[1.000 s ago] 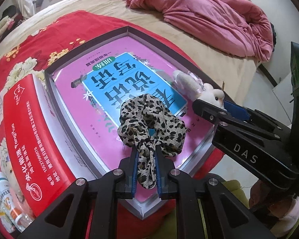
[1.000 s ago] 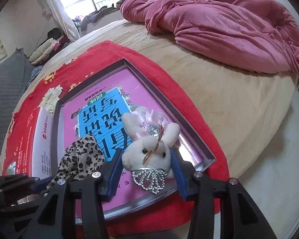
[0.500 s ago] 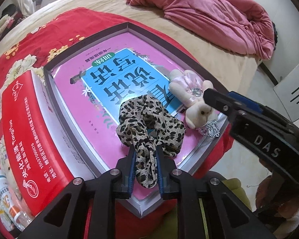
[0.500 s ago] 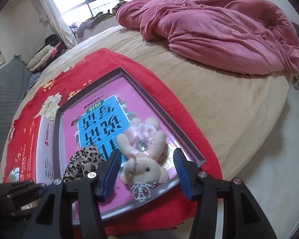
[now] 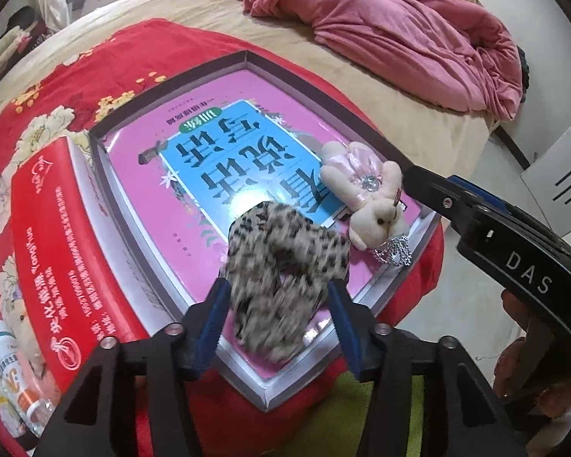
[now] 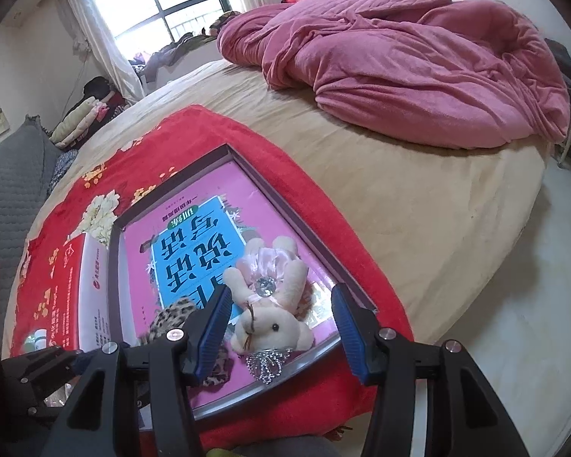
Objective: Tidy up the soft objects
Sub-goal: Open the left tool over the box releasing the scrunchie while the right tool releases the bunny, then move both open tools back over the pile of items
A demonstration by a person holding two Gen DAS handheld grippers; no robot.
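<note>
While left gripper [image 5: 278,316] jaws open, dropping leopard scrunchie [image 5: 285,262] into tray [image 5: 361,133] | right gripper [image 6: 281,327] open over plush bunny [image 6: 270,304] | next: withdraw both

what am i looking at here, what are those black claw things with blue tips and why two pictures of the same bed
No robot here: a person holds a hand-operated gripper in each hand, and each one carries a wide-angle camera looking along its two blue-padded fingers. That gives two views of one bed.

In the left view, the left gripper is opening its fingers, and the blurred leopard-print scrunchie sits loose between them. In the right view, the right gripper is open, and the plush bunny lies between its fingers, not gripped.

Both soft things rest on a pink book in a shallow box on a red blanket. A pink quilt lies further back.
</note>
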